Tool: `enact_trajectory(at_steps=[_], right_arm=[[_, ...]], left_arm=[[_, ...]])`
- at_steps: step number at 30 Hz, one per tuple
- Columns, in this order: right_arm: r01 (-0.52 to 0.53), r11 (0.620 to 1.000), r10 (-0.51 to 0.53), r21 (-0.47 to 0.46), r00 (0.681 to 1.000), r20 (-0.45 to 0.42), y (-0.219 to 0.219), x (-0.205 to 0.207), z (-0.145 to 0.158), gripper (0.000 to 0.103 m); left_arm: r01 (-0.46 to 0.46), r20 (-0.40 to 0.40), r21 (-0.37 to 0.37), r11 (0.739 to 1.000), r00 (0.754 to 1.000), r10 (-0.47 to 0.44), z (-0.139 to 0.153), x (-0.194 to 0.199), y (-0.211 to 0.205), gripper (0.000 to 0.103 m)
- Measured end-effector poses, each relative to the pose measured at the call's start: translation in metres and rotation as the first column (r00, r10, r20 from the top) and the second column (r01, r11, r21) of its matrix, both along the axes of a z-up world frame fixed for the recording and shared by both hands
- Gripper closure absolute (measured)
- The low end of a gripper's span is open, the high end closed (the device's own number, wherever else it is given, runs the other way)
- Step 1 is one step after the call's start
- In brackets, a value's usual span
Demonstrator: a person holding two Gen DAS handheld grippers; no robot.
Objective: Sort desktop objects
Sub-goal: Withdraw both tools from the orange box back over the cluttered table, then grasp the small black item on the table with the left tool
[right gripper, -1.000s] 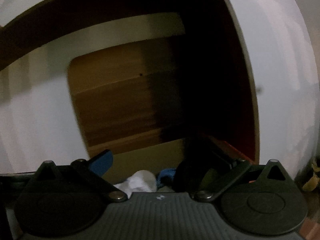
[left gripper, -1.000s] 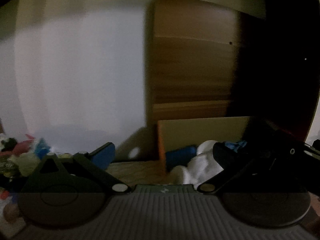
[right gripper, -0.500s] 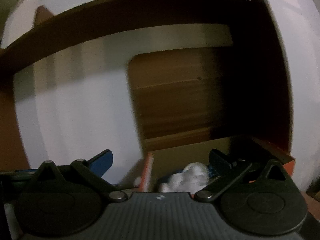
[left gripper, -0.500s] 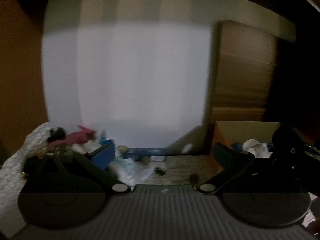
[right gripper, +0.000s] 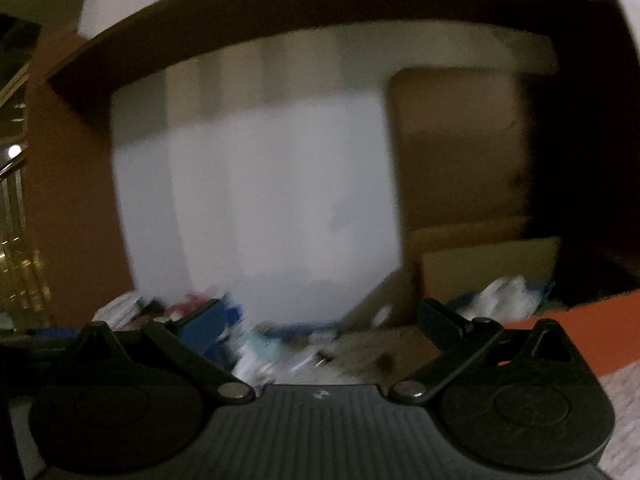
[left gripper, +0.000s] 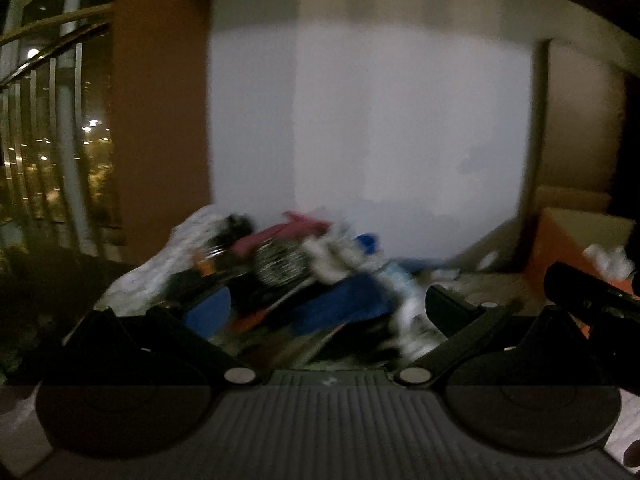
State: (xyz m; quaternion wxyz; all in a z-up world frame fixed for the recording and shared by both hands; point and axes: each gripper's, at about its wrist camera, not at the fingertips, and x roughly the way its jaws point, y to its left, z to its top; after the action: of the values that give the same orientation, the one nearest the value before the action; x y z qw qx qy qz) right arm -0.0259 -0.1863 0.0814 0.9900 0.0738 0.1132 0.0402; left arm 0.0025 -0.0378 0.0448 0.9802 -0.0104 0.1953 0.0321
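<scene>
Returning both empty grippers from box to pile.
Left gripper [left gripper: 326, 306] and right gripper [right gripper: 318, 326] are spread wide; views have swung left from the box [right gripper: 600, 336] toward the counter's unsorted pile [left gripper: 288, 264], so 1 more pick follows.

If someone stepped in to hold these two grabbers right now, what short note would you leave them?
Left tool: open, empty, facing the blurred pile of mixed objects on the desk.
Right tool: open, empty, above the desk between pile and box.
Orange box, on the right: already holds some white and blue items.
Left to do: most of the pile is unsorted. The frames are dim and blurred, so I cannot identify individual items.
</scene>
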Motion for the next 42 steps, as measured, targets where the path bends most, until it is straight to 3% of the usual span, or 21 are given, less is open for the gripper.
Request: enact_trajectory(at_steps=[8,13,18,24,29,30,32,36,38,42], right_arm=[[-0.128,0.991,0.126,-0.046,0.991,-0.038,0.044,-0.016,-0.028,0.0],[-0.187,0.974,0.185,-0.126,0.982,-0.029,0.054,-0.018,-0.039,0.0],[-0.227,0.962,0.212,-0.151,0.971,-0.11,0.043,0.009,-0.044,0.017],[-0.329,0.925,0.29,-0.189,0.934,-0.209,0.032,0.043,-0.055,0.026],[-0.419,0.884,0.352,-0.207,0.889,-0.294,0.03,0.073,-0.062,0.03],[-0.436,0.877,0.364,-0.205,0.878,-0.311,0.03,0.077,-0.063,0.037],[-0.455,0.871,0.379,-0.186,0.862,-0.338,0.03,0.084,-0.069,0.045],[-0.467,0.866,0.387,-0.181,0.853,-0.35,0.029,0.086,-0.075,0.045],[-0.499,0.85,0.419,-0.169,0.834,-0.358,0.031,0.084,-0.075,0.047],[-0.545,0.826,0.46,-0.144,0.8,-0.386,0.033,0.085,-0.076,0.07]], left_arm=[[-0.078,-0.014,0.053,0.996,0.997,0.079,-0.033,-0.023,0.028,0.0],[-0.06,-0.084,0.041,0.997,0.995,0.063,-0.051,-0.018,0.029,0.0],[-0.021,-0.105,0.04,0.999,0.994,0.025,-0.058,-0.014,0.008,0.0],[-0.004,-0.124,0.061,0.998,0.992,0.011,-0.068,-0.013,-0.016,0.0],[-0.025,-0.175,0.077,0.997,0.984,0.038,-0.078,-0.002,-0.023,0.01],[-0.029,-0.198,0.076,0.997,0.979,0.044,-0.079,0.002,-0.023,0.016],[-0.037,-0.222,0.069,0.997,0.974,0.051,-0.081,0.005,-0.022,0.017],[-0.034,-0.231,0.064,0.997,0.972,0.048,-0.082,0.004,-0.024,0.017],[-0.039,-0.236,0.056,0.998,0.97,0.051,-0.083,0.003,-0.023,0.017],[-0.044,-0.245,0.039,0.998,0.968,0.053,-0.083,0.004,-0.02,0.017]])
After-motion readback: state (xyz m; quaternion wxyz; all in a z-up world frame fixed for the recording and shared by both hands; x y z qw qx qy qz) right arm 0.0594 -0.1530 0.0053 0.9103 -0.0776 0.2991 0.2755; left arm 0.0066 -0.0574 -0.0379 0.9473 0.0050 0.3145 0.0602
